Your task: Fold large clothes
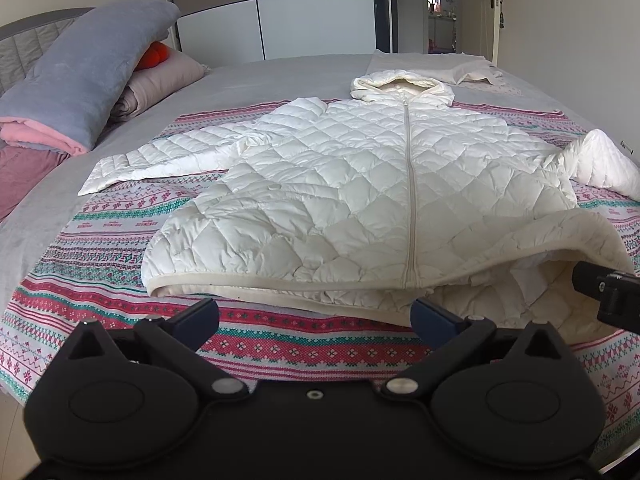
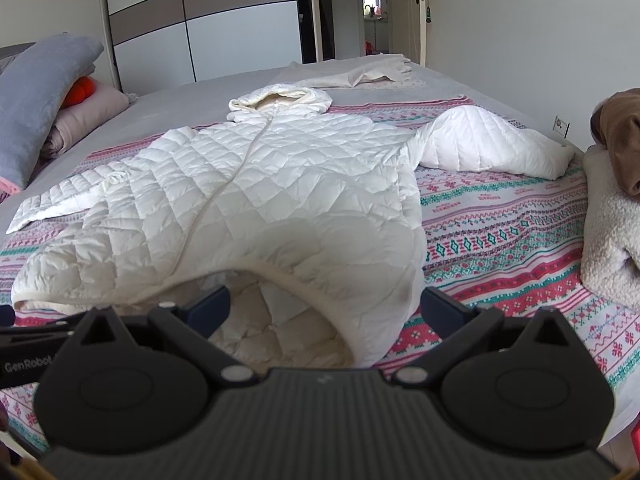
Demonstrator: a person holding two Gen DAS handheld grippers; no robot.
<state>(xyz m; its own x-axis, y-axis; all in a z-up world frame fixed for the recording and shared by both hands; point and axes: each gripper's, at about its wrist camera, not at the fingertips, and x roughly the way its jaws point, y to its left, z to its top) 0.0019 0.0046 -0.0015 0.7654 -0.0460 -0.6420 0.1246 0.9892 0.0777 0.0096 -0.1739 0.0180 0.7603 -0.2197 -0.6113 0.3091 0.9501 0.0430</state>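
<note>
A white quilted hooded coat (image 1: 360, 184) (image 2: 256, 200) lies front up on the patterned blanket (image 1: 280, 344), zipped, hood away from me, sleeves spread to both sides. Its right hem corner bulges upward, showing the inner lining (image 2: 272, 320). My left gripper (image 1: 314, 316) hangs open just short of the hem, nothing between its fingers. My right gripper (image 2: 324, 308) is open too, its fingers straddling the raised hem corner without closing on it. The tip of the right gripper shows at the right edge of the left wrist view (image 1: 608, 292).
Folded grey and pink bedding (image 1: 80, 80) with an orange item is piled at the left. A beige cloth (image 2: 360, 72) lies at the far end of the bed. Folded fleecy and brown garments (image 2: 612, 208) sit at the right edge. Wardrobe and door stand behind.
</note>
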